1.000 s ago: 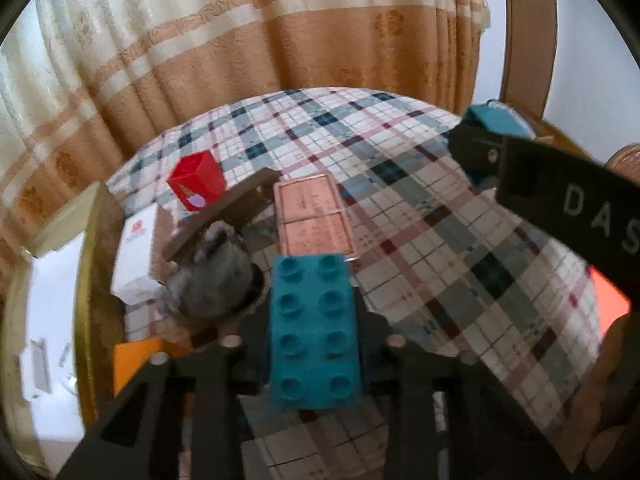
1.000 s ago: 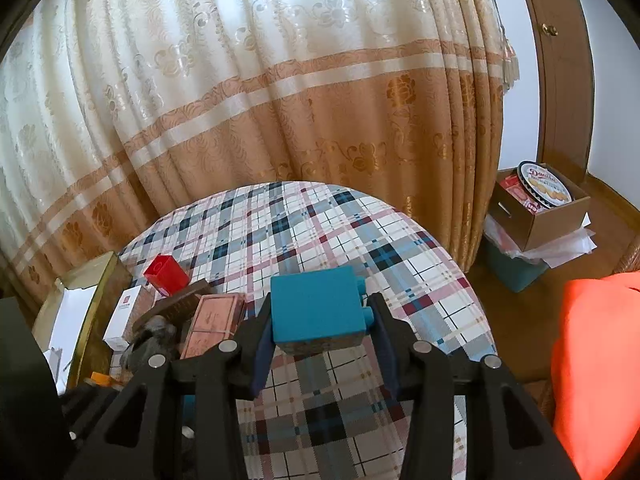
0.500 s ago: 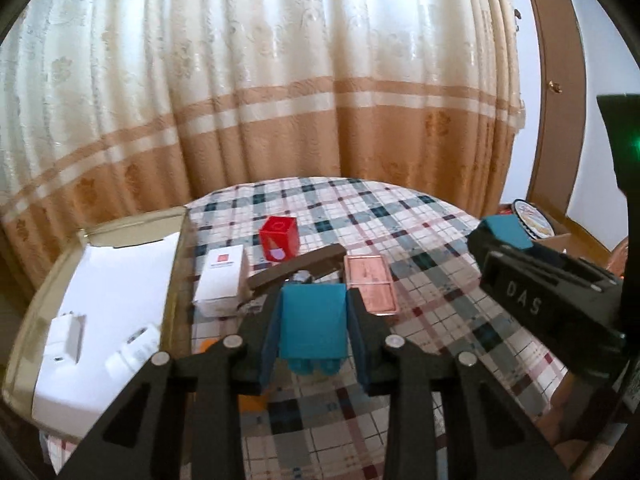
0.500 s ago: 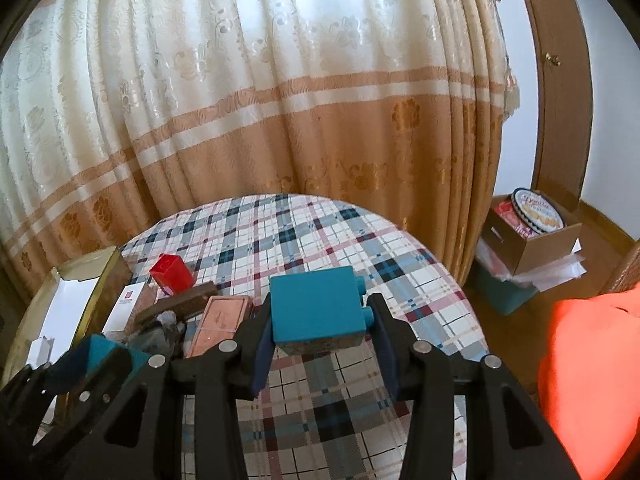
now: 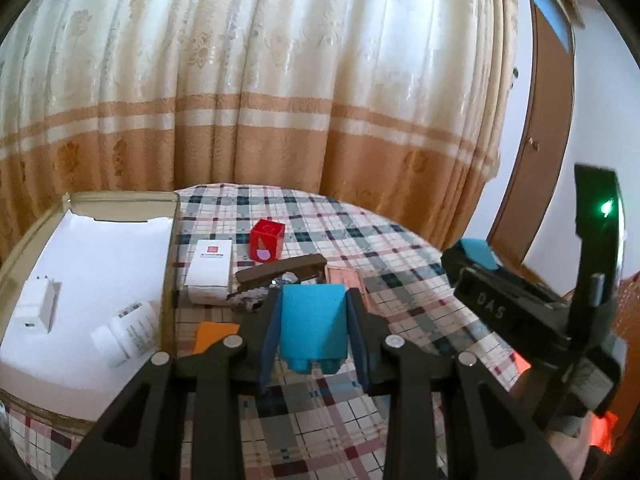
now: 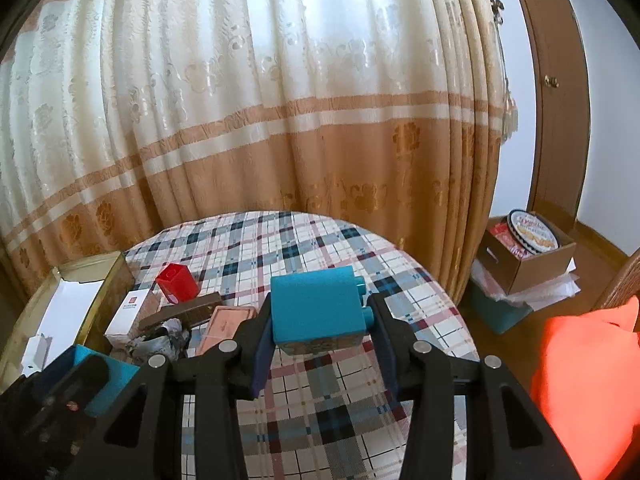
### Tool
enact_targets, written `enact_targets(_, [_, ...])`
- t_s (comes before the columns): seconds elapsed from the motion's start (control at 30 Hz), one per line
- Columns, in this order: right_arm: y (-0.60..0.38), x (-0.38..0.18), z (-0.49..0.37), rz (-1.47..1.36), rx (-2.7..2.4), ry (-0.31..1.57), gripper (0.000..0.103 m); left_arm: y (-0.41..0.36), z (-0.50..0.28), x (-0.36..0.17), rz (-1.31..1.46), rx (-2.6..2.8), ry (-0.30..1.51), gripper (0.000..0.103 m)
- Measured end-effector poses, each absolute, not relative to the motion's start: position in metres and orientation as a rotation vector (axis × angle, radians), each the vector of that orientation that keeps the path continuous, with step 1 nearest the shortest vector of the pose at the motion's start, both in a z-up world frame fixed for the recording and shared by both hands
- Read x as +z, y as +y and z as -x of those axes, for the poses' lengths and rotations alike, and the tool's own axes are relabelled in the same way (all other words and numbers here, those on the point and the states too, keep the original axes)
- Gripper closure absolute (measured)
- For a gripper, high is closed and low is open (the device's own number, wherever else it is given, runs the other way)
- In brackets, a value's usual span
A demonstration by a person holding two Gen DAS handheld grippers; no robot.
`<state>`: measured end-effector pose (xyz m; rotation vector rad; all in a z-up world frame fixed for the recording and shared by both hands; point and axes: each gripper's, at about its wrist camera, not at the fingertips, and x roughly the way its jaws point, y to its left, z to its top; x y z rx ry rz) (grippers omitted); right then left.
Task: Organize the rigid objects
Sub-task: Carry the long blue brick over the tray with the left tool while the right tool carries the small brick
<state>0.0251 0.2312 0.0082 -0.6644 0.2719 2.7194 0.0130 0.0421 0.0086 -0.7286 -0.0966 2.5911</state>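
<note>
While both grippers hang above the plaid table (image 5: 400, 248), we record the contents from left to right. At the far left sits an open tin (image 5: 168, 240) lined in white, holding a white adapter (image 5: 38, 306) and a white bottle (image 5: 126, 332) lying on its side. Just beside the tin's right wall we find a white box (image 5: 210, 270), with an orange card (image 5: 214, 336) nearer the camera. A red cube (image 5: 267, 239) stands behind the white box, apart from it. A brown bar (image 5: 280, 270) lies tilted over a crumpled grey object (image 5: 256, 296), and a pink box (image 5: 346, 280) lies flat to their right. The left gripper (image 5: 314, 326) pinches a teal brick (image 5: 312, 326) between its fingers, studs pointing down, clear of the cloth. The right gripper (image 6: 320, 320) likewise clamps a second brick (image 6: 316, 308), studs facing right, held over the table's middle. On the floor at far right we note a carton (image 6: 532, 256) holding a round biscuit tin (image 6: 532, 230).
</note>
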Motion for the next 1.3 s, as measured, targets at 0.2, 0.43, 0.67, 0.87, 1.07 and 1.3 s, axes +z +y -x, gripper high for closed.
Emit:
enact_targets(0.2, [0.227,0.011,-0.029,0.625,2.731,0.253,0.056,0.034,-0.013,0.010,0.718,2.672,-0.036,0.072])
enact_targets(0.43, [0.227,0.009,-0.024,0.640,2.736,0.281,0.056,0.026,-0.017,0.017,0.664,2.751,0.031,0.071])
enact_targets(0.67, [0.217,0.012,-0.026,0.611,2.743,0.224,0.056,0.019,-0.024,0.024,0.614,2.677,-0.042,0.072])
enact_targets(0.87, [0.216,0.014,-0.028,0.594,2.738,0.240,0.056,0.018,-0.027,0.034,0.578,2.688,-0.048,0.071])
enact_targets(1.07, [0.201,0.014,-0.031,0.562,2.787,0.262,0.056,0.003,-0.022,0.038,0.563,2.735,-0.076,0.071])
enact_targets(1.3, [0.178,0.016,-0.030,0.545,2.844,0.257,0.056,-0.032,-0.017,0.039,0.556,2.816,-0.146,0.071])
